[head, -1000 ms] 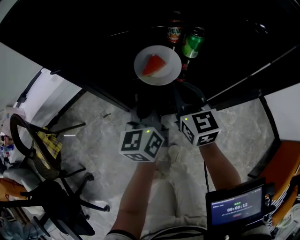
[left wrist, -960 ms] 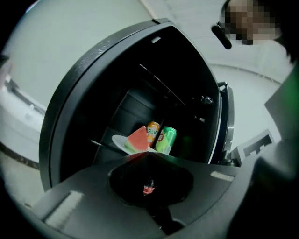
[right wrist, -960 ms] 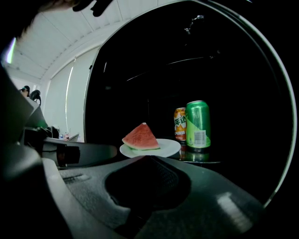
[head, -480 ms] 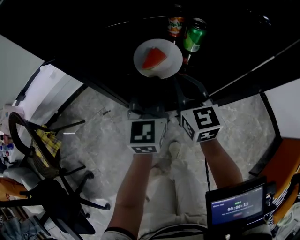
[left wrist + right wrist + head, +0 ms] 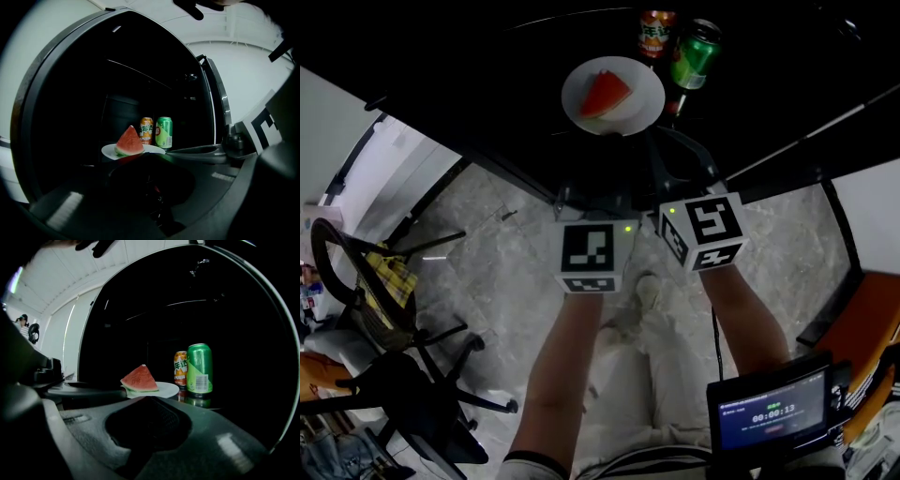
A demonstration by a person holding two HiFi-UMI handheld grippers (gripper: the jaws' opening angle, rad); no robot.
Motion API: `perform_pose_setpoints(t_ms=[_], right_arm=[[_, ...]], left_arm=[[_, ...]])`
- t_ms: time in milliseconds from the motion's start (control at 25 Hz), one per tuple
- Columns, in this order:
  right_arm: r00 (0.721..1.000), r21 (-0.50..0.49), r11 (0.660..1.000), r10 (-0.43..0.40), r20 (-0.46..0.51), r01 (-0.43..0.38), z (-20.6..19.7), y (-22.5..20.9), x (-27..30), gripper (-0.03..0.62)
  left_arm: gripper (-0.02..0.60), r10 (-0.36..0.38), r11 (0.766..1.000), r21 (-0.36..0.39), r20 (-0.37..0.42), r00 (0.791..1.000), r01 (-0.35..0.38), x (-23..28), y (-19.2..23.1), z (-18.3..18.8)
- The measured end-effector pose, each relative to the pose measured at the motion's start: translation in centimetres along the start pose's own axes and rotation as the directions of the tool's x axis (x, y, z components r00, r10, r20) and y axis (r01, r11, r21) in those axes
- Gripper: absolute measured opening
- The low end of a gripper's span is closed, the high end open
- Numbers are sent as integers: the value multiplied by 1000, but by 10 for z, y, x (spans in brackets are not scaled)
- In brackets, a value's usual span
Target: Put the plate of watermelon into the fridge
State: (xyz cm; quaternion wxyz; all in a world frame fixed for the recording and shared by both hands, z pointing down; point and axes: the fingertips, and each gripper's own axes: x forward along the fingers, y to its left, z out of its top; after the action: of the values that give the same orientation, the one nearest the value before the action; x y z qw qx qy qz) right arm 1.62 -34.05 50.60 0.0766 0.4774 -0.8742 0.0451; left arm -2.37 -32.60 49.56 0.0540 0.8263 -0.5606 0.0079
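- Left gripper (image 5: 140, 159) has swung right since a second ago, so its marker cube (image 5: 592, 258) now faces the head view square-on, just beside the right gripper's cube (image 5: 703, 232).
- Plate (image 5: 642, 105) with 1 watermelon wedge (image 5: 605, 94) sits inside the dark fridge (image 5: 234, 310), level with 2 cans: an orange can (image 5: 656, 33) and a green can (image 5: 695, 56) just past its far right edge.
- Left jaws are closed tip to tip with nothing between them. The tips are right at the plate's near rim, but I can't tell if they touch it.
- Right gripper (image 5: 151, 400) is the same deal: jaws together, empty, tips near the plate's rim.
- Both grippers point into the fridge, side by side.
- Small screen (image 5: 773, 417) shows at lower right, and an office chair (image 5: 403, 394) stands on the floor at left.
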Motion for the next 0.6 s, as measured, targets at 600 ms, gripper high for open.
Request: perform_pose_setpoints(t_ms=[600], right_arm=[[1000, -7, 1000, 6, 21, -6, 7, 1, 24, -5]], left_arm=[[-2, 30, 999, 19, 22, 999, -31, 17, 18, 0]])
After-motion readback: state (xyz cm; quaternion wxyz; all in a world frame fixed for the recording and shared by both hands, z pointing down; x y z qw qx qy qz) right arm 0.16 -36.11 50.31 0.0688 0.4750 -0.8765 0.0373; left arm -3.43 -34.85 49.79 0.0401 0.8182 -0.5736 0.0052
